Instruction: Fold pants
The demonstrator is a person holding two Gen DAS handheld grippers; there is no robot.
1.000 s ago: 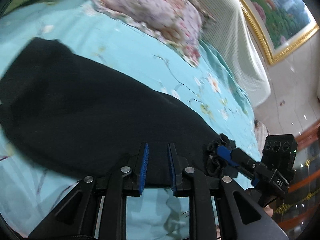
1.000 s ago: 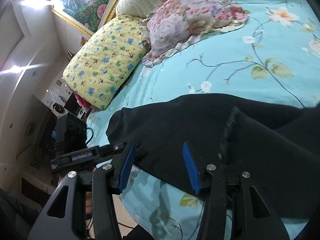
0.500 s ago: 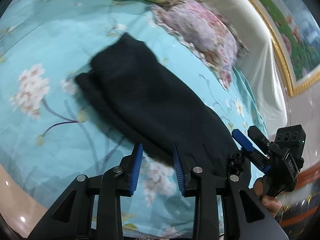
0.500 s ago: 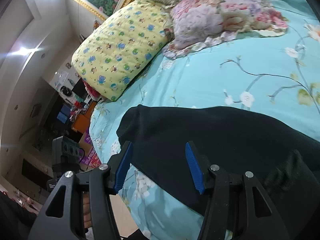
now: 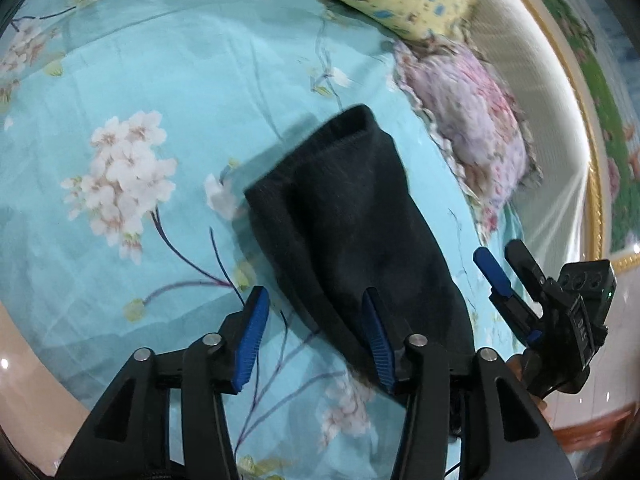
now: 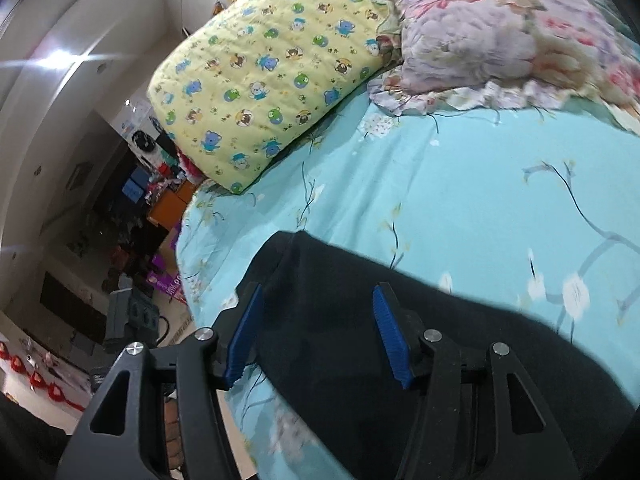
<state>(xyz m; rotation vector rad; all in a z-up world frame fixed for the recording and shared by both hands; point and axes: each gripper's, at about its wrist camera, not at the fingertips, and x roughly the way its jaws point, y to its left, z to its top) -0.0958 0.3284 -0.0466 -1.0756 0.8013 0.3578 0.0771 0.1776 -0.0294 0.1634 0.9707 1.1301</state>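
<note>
The black pants [image 5: 352, 216] lie stretched out on the turquoise flowered sheet [image 5: 168, 80], one narrow end pointing toward the pillows. My left gripper [image 5: 316, 336] hovers over the pants' near edge. Its jaws are opening; the fabric lies under them and the pads do not press on it. My right gripper [image 5: 498, 250] shows at the right edge beside the pants, open. In the right wrist view the right gripper [image 6: 316, 336] hangs open above a rounded end of the pants [image 6: 400, 320], gripping nothing.
A yellow cartoon-print pillow [image 6: 272, 76] and a pink floral pillow [image 6: 500, 32] lie at the head of the bed, below a gold-framed painting [image 5: 600, 92]. The bed's edge [image 6: 188, 280] drops to a cluttered room on the left.
The left gripper's jaws have spread from nearly shut to wide apart, and it has slid along the pants toward their end. The right gripper has also travelled along the pants and opened slightly.
</note>
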